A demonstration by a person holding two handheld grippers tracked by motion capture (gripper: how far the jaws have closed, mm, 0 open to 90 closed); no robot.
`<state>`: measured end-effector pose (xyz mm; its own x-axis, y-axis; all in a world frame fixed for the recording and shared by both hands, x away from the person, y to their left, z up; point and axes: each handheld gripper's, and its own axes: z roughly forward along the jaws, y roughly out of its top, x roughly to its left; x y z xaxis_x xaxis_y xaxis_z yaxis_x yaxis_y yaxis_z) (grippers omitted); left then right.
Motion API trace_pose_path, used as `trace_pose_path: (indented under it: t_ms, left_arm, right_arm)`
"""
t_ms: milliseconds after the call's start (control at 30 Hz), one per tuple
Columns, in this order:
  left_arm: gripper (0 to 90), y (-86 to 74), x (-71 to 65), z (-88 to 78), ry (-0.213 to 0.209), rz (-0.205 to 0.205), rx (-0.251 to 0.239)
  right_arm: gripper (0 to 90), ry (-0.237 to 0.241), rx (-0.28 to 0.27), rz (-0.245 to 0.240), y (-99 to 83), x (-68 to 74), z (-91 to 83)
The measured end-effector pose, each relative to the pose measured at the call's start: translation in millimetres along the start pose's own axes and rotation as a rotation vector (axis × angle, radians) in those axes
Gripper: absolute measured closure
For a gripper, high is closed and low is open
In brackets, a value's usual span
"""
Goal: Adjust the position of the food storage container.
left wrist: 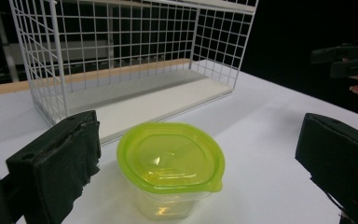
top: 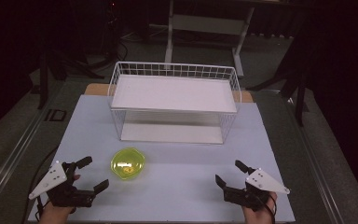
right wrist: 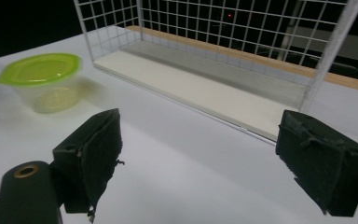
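A small clear tub with a lime-green lid [top: 128, 164] stands on the white table, in front of a white wire rack [top: 175, 100] that has two shelves. My left gripper [top: 92, 173] sits at the table's near left, open, its jaws spread wide and pointing toward the tub just to its right. In the left gripper view the tub [left wrist: 170, 167] stands ahead between the two black pads [left wrist: 58, 168], untouched. My right gripper [top: 228, 173] rests at the near right, open and empty. From the right gripper view the tub [right wrist: 44, 80] is far off to the left.
The rack [right wrist: 223, 60] takes up the middle and back of the white tabletop [top: 182, 186]. A wooden strip [top: 95, 88] runs behind it. Dark floor and a white table frame [top: 205, 28] lie beyond.
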<state>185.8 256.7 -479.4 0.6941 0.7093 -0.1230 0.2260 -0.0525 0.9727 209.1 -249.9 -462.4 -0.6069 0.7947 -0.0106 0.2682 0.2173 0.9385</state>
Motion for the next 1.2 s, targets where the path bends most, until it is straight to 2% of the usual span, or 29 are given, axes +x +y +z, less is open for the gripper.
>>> trace_pose_path:
  t_ms: [67,100,233,267,333,400,467,533,567,600,633,667,700,733,767,800,867,900,933,1000,1067,1100,1133,1200]
  left_arm:
    - [0.8,3.1,-3.9,-0.8,-0.01,-0.005,0.01]
    - [0.8,6.0,-5.8,-0.7,-0.027,-0.026,0.015]
    - [0.8,8.6,-7.2,-1.3,-0.03,-0.038,0.027]
    - [0.8,9.9,-7.0,-1.2,-0.044,-0.063,0.034]
    - [0.8,10.5,-5.8,-0.9,-0.047,-0.084,0.042]
    - [0.8,10.9,-2.6,-0.8,-0.039,-0.095,0.039]
    - [0.8,13.2,1.2,-0.3,-0.005,-0.107,0.045]
    - [2.1,16.1,5.2,-1.4,0.026,-0.101,0.058]
    - [9.0,17.7,7.7,-2.6,0.053,-0.095,0.063]
    - [15.7,18.5,9.7,-3.1,0.058,-0.088,0.071]
    - [18.6,19.4,11.7,-3.4,0.087,-0.068,0.086]
    - [26.9,19.7,13.2,-3.4,0.121,-0.052,0.094]
    - [35.2,19.3,15.5,-3.1,0.135,-0.047,0.102]
    - [40.3,18.6,17.7,-2.0,0.158,-0.048,0.125]
    - [49.6,17.3,19.7,-0.7,0.18,-0.055,0.141]
    - [52.8,15.4,22.0,0.8,0.204,-0.061,0.164]
    - [68.0,10.2,26.1,4.6,0.268,-0.069,0.223]
    - [70.1,8.1,27.5,5.7,0.272,-0.07,0.234]
    - [76.9,5.7,29.4,7.3,0.276,-0.07,0.262]
    - [85.4,-0.2,28.5,10.5,0.283,-0.041,0.287]
    - [89.6,-5.1,26.5,15.7,0.291,-0.045,0.347]
    - [89.7,-8.0,26.0,18.1,0.287,-0.071,0.372]
    - [90.0,-13.8,24.9,22.4,0.289,-0.118,0.408]
    - [90.0,-16.6,24.4,25.3,0.279,-0.113,0.427]
  right_arm:
    - [14.3,0.005,-0.005,-0.005,1.0,1.8,-0.2]
    - [14.3,0.01,-0.008,-0.004,1.6,2.7,-0.3]
    - [14.3,0.017,-0.014,-0.006,3.3,4.5,0.1]
    - [14.3,0.02,-0.017,-0.009,3.9,4.9,0.3]
    - [14.3,0.032,-0.027,-0.009,6.1,6.6,0.5]
    - [14.3,0.036,-0.034,-0.009,7.4,7.1,1.1]
    - [14.3,0.042,-0.037,-0.007,8.0,7.4,1.8]
    - [14.3,0.046,-0.038,-0.006,8.2,8.1,2.3]
    - [14.3,0.047,-0.036,-0.006,8.1,8.6,2.5]
    - [14.3,0.054,-0.037,-0.003,8.0,9.0,2.6]
    - [14.3,0.059,-0.035,0.001,8.1,9.1,2.7]
    - [14.3,0.061,-0.033,0.004,8.1,9.3,3.0]
    - [14.3,0.061,-0.033,0.005,8.1,9.3,3.4]
    - [14.4,0.063,-0.034,0.007,8.1,9.3,3.7]
    - [14.3,0.066,-0.034,0.009,8.3,9.4,3.8]
    - [14.3,0.065,-0.034,0.009,8.5,9.8,3.8]
    - [14.3,0.066,-0.036,0.003,8.7,10.4,3.7]
    - [14.3,0.069,-0.036,0.004,8.7,11.1,3.7]
    - [14.4,0.07,-0.036,0.003,8.8,11.3,3.7]
    - [14.3,0.075,-0.035,0.004,8.5,11.3,4.2]
    - [14.4,0.08,-0.035,0.005,8.4,11.0,4.6]
    - [14.3,0.08,-0.035,0.006,8.3,10.8,4.6]
    - [14.3,0.079,-0.036,0.007,8.4,10.8,4.4]
    - [14.3,0.079,-0.038,0.006,8.5,10.2,4.1]
